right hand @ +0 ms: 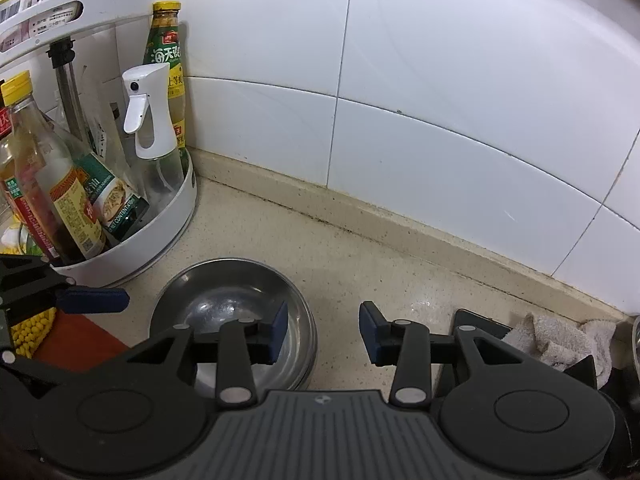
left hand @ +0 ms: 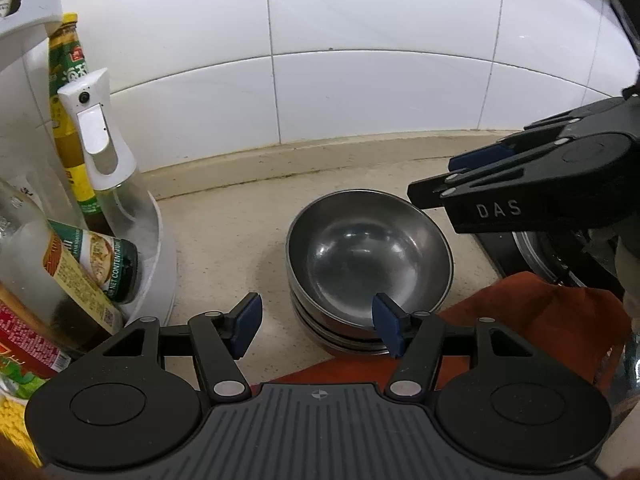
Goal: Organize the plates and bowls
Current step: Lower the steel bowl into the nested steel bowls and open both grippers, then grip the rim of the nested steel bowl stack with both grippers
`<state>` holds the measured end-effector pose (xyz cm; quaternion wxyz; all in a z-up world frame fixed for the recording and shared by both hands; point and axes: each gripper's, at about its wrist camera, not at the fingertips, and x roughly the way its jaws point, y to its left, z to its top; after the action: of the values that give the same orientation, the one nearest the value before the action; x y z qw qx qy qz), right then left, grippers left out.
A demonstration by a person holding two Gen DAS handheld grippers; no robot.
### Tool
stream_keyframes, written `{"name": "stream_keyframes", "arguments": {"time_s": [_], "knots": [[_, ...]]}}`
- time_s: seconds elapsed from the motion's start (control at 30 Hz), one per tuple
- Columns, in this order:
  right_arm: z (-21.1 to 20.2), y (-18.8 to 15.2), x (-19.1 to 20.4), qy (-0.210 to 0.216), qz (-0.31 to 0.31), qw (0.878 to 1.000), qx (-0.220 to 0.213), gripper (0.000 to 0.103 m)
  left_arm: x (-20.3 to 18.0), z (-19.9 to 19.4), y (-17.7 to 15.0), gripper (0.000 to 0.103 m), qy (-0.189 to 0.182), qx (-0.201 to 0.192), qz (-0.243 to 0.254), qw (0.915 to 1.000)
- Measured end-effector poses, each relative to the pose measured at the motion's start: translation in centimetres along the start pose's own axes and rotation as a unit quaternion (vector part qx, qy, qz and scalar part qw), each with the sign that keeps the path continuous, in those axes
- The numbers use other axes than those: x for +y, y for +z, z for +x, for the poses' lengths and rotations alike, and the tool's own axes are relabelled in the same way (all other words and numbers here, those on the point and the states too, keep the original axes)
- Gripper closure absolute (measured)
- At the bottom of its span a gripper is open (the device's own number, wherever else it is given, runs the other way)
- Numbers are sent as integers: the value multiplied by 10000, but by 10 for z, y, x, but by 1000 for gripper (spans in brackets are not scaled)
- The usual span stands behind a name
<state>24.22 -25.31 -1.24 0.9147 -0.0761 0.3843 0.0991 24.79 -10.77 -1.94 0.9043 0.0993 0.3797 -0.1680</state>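
Stack of stainless steel bowls (left hand: pixel 370 264) on beige desk (left hand: pixel 224 240), near tiled wall (left hand: pixel 360 60), just right of white condiment rack (left hand: pixel 160 264) as seen from left wrist. Several bowls nested; exact count hard to tell.

Left tongs (left hand: pixel 318 330) released, jaws partly apart, nothing gripped. Right blue pad (left hand: pixel 386 328) overlapping near rim of top bowl in view; touching or just above, cannot tell. Left pad over bare desk beside stack.

Right tongs (right hand: pixel 324 330) released too, narrower gap, nothing between pads. Left pad (right hand: pixel 280 332) over bowl stack's right rim, other pad over bare desk. From left wrist view, right tongs tip hanging by far right rim of top bowl, contact unclear.

Rack crowded: white spray bottle (right hand: pixel 150 128), yellow-capped sauce bottle (right hand: pixel 168 64), green-labelled bottle (right hand: pixel 112 200) leaning.

Orange-red cloth (left hand: pixel 532 312) at near right of bowls, partly under stack. Grey-white rag (right hand: pixel 560 336) bunched on desk far right in right wrist view, beside dark stove edge (right hand: pixel 480 324).
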Motion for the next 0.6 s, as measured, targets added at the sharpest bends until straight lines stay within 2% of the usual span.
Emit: {"name": "stream_keyframes", "arguments": {"time_s": [0.13,0.27,0.4,0.6], "knots": [[1,0,-1,-9,13,10000,8,67,2,-5,-5,30,-132,7,134,9998],[4,1,1,1,-23,10000,35,66,4,-4,-14,30,-132,90,275,9995],[6,1,5,9,-83,10000,46,65,8,4,-19,31,-165,237,251,9993],[11,1,7,33,-100,9999,107,65,2,24,-17,30,-418,429,372,9975]]}}
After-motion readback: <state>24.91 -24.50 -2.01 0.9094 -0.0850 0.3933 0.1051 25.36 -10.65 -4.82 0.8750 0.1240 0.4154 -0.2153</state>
